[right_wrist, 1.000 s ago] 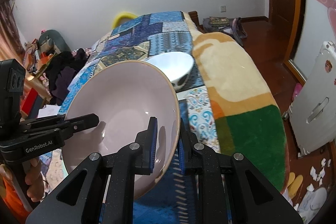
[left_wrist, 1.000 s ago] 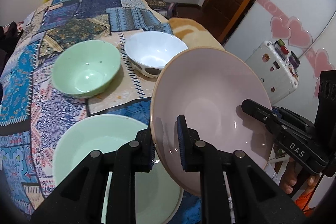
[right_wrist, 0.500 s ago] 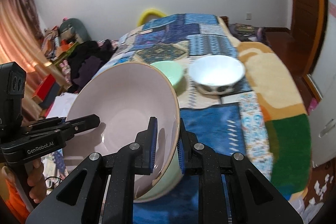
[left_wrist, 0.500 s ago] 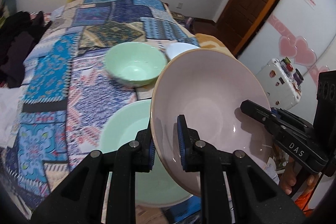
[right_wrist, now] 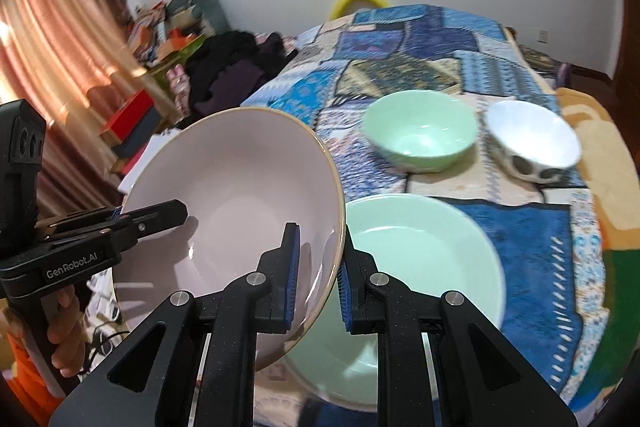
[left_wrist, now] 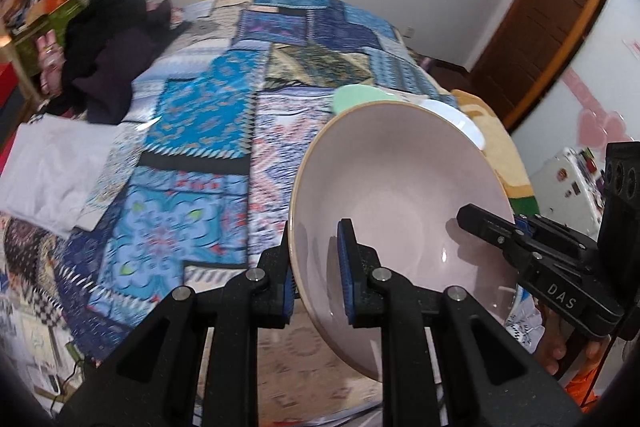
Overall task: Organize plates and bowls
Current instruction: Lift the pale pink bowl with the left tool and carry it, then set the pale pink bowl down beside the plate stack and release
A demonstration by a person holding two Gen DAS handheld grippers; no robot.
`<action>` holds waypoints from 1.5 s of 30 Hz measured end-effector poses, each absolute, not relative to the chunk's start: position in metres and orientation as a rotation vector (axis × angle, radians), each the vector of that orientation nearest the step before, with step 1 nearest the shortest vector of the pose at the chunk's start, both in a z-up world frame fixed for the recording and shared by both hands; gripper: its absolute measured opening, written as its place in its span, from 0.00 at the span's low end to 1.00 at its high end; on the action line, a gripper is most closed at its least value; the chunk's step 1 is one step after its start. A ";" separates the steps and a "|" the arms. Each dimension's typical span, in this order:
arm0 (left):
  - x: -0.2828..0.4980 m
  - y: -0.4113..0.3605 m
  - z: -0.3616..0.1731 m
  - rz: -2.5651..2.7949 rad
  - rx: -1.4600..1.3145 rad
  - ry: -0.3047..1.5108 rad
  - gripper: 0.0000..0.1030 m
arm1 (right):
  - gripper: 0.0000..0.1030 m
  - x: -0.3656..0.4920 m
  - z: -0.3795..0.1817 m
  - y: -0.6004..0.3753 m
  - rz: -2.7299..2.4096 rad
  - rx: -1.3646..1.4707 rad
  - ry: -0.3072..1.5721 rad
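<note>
Pink bowl, empty, is clamped at opposite rims by both hand-held grippers.

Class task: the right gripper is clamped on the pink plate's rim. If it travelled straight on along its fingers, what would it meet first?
Probably the large green plate lying directly ahead below the right gripper and its pink plate; depth is uncertain.

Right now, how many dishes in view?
4: pink plate clamped by both grippers; green plate on the quilt beneath it; green bowl and white bowl behind.
</note>
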State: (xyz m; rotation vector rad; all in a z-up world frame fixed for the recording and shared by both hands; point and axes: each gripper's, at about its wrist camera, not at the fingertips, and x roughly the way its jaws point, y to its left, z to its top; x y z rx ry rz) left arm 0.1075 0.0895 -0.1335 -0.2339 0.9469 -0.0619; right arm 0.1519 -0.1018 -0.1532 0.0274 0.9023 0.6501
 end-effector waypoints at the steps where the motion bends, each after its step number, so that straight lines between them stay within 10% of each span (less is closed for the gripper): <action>1: 0.105 0.097 -0.136 -0.047 -0.242 0.951 0.17 | 0.15 0.150 -0.154 -0.097 0.657 0.020 0.907; 45: 0.073 0.207 -0.224 0.190 -0.360 1.073 0.18 | 0.19 0.158 -0.209 0.000 0.808 -0.167 1.064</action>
